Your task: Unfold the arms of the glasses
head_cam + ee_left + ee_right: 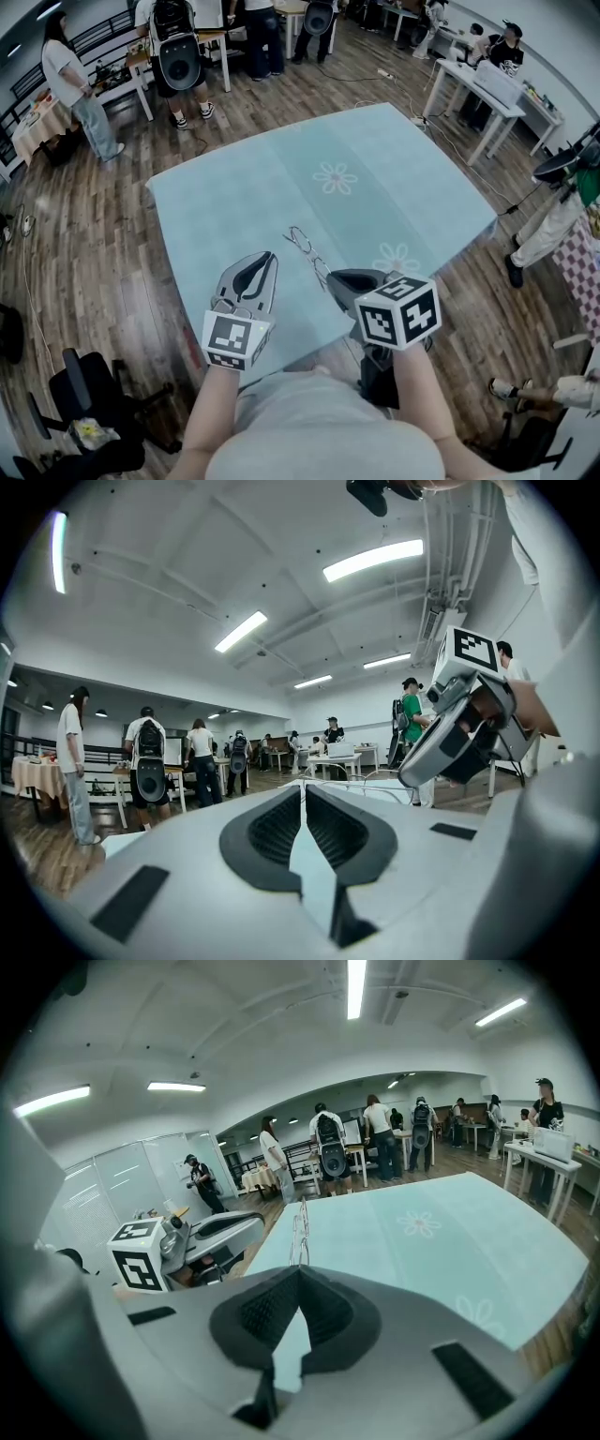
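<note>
A thin wire-framed pair of glasses [305,248] lies on the light blue tablecloth [394,187], near the table's front edge. In the right gripper view the glasses [300,1227] stretch away straight ahead of my right gripper [300,1269]. Its jaws are shut, and the frame's near end lies right at their tips. I cannot tell whether it touches them. My left gripper [269,256] is shut and empty, just left of the glasses and pointing level. In the head view the right gripper [330,277] tilts down toward the cloth.
The cloth bears faint flower prints [335,177]. Several people stand around tables and speakers [178,58] at the back of the room. White desks [478,84] stand at the right. A black chair [84,394] sits at the lower left on the wood floor.
</note>
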`<state>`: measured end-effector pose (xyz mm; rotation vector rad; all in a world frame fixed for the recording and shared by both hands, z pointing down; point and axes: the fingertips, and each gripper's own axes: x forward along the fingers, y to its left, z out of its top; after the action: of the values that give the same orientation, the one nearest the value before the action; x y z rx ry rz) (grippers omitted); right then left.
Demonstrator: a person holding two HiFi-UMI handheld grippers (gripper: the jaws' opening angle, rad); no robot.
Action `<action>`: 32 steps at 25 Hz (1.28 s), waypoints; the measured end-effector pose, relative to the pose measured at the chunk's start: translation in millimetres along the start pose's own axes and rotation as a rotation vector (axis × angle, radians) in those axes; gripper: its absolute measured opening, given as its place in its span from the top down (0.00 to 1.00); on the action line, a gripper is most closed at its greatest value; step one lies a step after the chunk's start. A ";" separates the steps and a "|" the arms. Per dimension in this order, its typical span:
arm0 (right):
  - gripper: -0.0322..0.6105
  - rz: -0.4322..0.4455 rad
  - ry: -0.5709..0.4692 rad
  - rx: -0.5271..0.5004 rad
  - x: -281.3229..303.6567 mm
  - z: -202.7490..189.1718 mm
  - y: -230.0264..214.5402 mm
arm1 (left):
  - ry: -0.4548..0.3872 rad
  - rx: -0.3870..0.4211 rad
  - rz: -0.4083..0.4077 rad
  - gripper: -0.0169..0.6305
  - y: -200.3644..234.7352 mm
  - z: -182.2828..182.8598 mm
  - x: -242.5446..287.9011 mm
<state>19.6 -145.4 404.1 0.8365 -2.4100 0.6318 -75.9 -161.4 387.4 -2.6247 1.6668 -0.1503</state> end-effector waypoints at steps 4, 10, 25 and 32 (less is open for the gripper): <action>0.94 0.005 0.001 -0.006 -1.3 0.8 0.6 | 0.021 -0.025 -0.112 0.77 -1.8 -11.9 7.9; 0.94 0.006 0.007 -0.017 -1.2 -0.1 0.9 | 0.049 -0.022 -0.209 0.75 10.1 -29.6 17.9; 0.94 0.039 0.039 -0.039 -1.6 -1.3 4.3 | 0.061 0.171 -0.375 0.79 2.5 -24.1 36.7; 0.94 0.053 0.052 -0.054 -1.1 -4.5 11.6 | 0.124 0.332 -0.422 0.79 -5.0 -32.9 36.9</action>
<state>14.0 -134.2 403.9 0.7281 -2.3979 0.5989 -59.1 -191.7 422.9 -2.6978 0.9783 -0.5550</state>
